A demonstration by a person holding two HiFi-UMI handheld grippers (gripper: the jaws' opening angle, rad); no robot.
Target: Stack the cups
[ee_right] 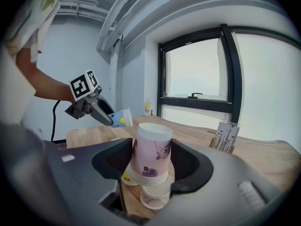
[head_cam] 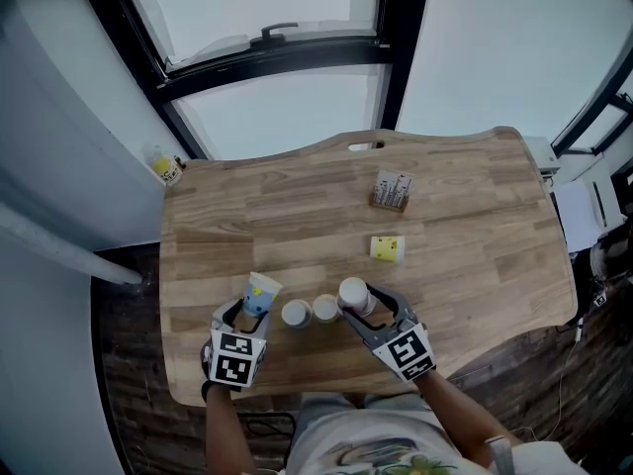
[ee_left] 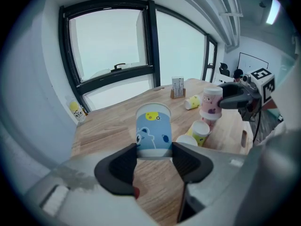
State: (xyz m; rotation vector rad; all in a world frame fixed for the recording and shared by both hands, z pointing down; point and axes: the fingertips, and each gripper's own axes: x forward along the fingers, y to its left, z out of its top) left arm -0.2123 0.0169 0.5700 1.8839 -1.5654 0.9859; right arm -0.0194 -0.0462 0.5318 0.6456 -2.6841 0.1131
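My left gripper (head_cam: pixel 247 315) (ee_left: pixel 154 150) is shut on the base of a blue paper cup (head_cam: pixel 262 292) (ee_left: pixel 154 126) with a yellow spot, held just above the wooden table (head_cam: pixel 475 265) at its near left. My right gripper (head_cam: pixel 364 303) (ee_right: pixel 151 163) is shut on a pink printed cup (head_cam: pixel 353 292) (ee_right: pixel 151 149). Directly under the pink cup shows another pink-printed cup (ee_right: pixel 153 197). Between the grippers stand a white cup (head_cam: pixel 296 313) (ee_left: pixel 187 140) and a yellow-printed cup (head_cam: pixel 325 309) (ee_left: pixel 201 132). The right gripper view shows the left gripper (ee_right: pixel 104 116) with the blue cup (ee_right: pixel 121 117) tilted.
A yellow cup (head_cam: pixel 387 248) lies on its side mid-table. Behind it stands a small card holder (head_cam: pixel 392 191). A bottle (head_cam: pixel 166 169) sits at the table's far left corner by the window. The table's near edge lies just below both grippers.
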